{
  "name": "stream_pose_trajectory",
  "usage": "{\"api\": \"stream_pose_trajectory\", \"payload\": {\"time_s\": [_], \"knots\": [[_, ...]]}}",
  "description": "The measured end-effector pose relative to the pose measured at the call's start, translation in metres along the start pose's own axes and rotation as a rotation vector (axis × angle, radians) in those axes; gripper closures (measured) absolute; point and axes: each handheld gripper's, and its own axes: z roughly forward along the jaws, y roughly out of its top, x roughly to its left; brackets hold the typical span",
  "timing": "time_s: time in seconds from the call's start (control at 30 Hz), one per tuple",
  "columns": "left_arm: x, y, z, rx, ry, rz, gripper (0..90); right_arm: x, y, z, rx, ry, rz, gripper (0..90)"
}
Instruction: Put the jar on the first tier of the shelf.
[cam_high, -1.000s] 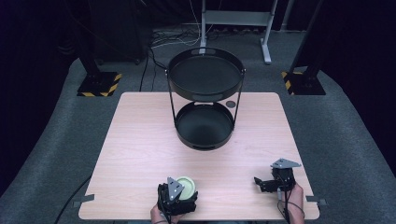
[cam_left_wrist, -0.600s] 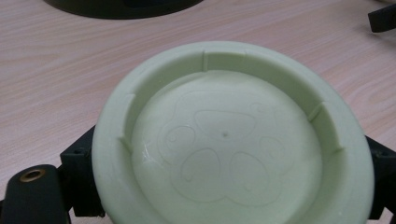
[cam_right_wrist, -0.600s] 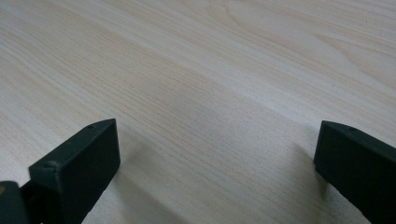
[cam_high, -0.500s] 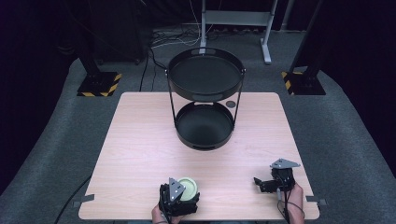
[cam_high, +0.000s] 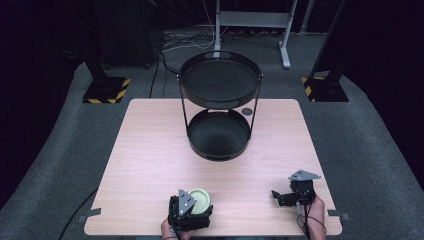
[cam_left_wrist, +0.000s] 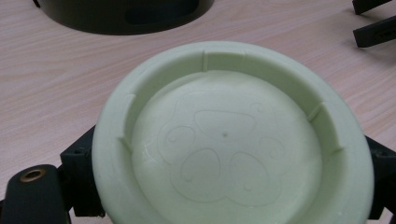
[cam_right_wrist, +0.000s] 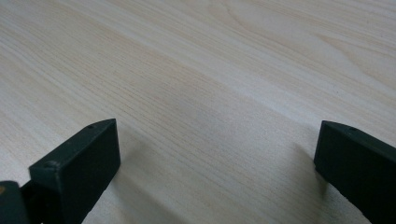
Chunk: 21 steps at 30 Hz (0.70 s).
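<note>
Clasping a round, ribbed, perhaps plastic pale-green lid (cam_left_wrist: 231, 140), left hand-held gripper (cam_high: 192, 212).

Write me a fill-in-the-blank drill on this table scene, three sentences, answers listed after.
1. The left hand-held gripper has its jaws on either side of a pale ____ round lid.
2. The black stand on the table has ____ round trays, one above the other.
3. The right hand-held gripper has its jaws ____, with bare wood between them.

Missing words: green; two; open
</note>
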Motion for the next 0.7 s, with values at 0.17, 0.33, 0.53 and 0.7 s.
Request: {"api": "stream_pose_trajectory", "payload": {"time_s": [0.17, 0.33, 0.53, 0.7], "knots": [[0.002, 0.003, 0.000, -0.004, -0.014, -0.004, 11.2, 0.001, 0.000, 0.000, 0.005, -0.008, -0.006, 0.0], [0.003, 0.007, -0.001, -0.007, -0.018, 0.005, 11.2, 0.001, 0.000, 0.000, 0.005, -0.009, -0.005, 0.0], [0.004, 0.013, -0.001, -0.017, -0.016, 0.009, 11.2, 0.001, 0.000, 0.000, 0.006, -0.009, -0.005, 0.0], [0.006, 0.019, -0.001, -0.027, -0.014, 0.019, 11.3, 0.001, 0.000, 0.000, 0.005, -0.009, -0.006, 0.0]]}}
